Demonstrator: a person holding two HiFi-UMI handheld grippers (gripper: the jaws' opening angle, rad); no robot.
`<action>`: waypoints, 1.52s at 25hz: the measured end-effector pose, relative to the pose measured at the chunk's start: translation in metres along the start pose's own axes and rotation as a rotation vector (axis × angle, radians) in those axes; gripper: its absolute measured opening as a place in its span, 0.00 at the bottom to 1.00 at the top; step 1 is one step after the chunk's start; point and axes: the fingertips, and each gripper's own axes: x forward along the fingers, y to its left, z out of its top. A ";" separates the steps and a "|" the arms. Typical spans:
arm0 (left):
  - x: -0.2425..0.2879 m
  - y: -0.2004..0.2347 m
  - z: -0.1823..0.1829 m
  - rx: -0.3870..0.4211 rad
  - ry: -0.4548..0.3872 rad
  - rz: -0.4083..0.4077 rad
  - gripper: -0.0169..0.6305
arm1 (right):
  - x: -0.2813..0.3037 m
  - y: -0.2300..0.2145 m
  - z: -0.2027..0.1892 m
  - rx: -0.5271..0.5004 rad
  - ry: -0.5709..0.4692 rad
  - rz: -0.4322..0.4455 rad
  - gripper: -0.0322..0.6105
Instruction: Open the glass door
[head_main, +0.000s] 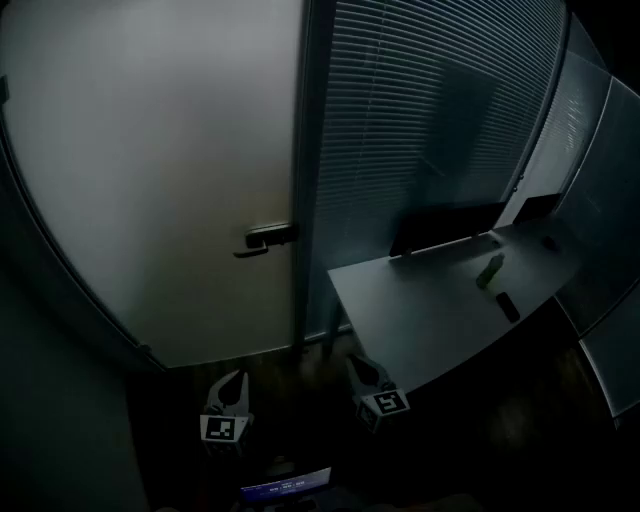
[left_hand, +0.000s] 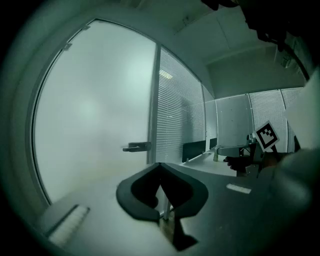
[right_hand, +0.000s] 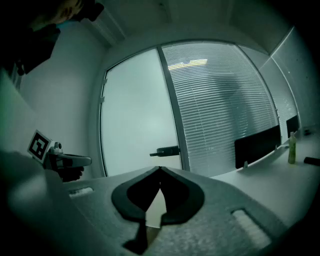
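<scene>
- Left gripper (left_hand: 159, 165): sits closed tip to tip, grips nothing.
- Right gripper (right_hand: 160, 169): likewise closed, empty.
- Glass door (head_main: 150, 180): stands closed, handle (head_main: 268, 238) untouched.

Glass door (head_main: 150, 180) at left, handle (head_main: 268, 238) on its right edge. Panel with blinds (head_main: 420, 120) just right of it. Desk (head_main: 420, 310) before the panel, bottle (head_main: 490, 270) on top. Left gripper (head_main: 236, 376) and right gripper (head_main: 356, 361) side by side below, well apart from the handle.
</scene>
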 end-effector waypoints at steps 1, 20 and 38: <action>0.002 -0.001 0.000 0.000 -0.001 0.004 0.03 | 0.001 -0.002 0.001 0.007 -0.008 0.002 0.05; 0.024 -0.021 0.010 0.048 -0.020 0.100 0.03 | 0.003 -0.030 -0.012 0.026 0.019 0.073 0.05; 0.123 0.054 0.033 0.116 0.035 0.061 0.03 | 0.124 -0.041 0.004 0.054 0.044 0.073 0.05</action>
